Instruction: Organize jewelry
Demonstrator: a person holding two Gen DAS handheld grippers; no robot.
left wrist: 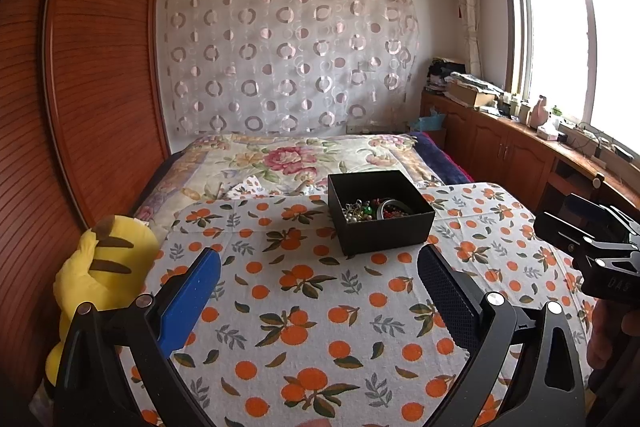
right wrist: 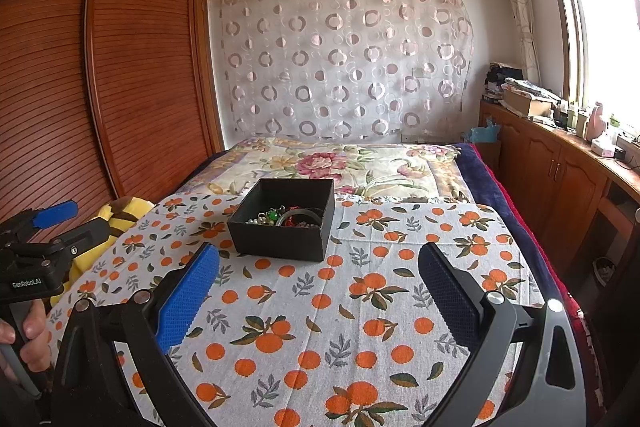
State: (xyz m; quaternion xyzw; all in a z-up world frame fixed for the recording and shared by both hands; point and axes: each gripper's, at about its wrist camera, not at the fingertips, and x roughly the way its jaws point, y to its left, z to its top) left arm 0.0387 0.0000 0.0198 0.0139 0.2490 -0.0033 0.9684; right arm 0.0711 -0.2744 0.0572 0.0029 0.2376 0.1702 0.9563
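A black open box point(left wrist: 380, 213) stands on the orange-print cloth point(left wrist: 304, 307) at its far side. Inside lies a tangle of jewelry point(left wrist: 372, 209): beads, chains and a dark bangle. My left gripper point(left wrist: 320, 267) is open and empty, held above the cloth short of the box. In the right wrist view the same box point(right wrist: 284, 223) with jewelry point(right wrist: 288, 217) sits ahead and a little left. My right gripper point(right wrist: 320, 267) is open and empty, also short of the box. Each gripper shows at the edge of the other's view, the right one point(left wrist: 592, 247) and the left one point(right wrist: 40, 227).
A yellow plush toy point(left wrist: 100, 275) lies at the cloth's left edge beside a wooden wardrobe point(left wrist: 80, 87). A floral bedspread point(left wrist: 300, 159) lies beyond the box. Wooden cabinets point(right wrist: 560, 179) with clutter run under the window on the right.
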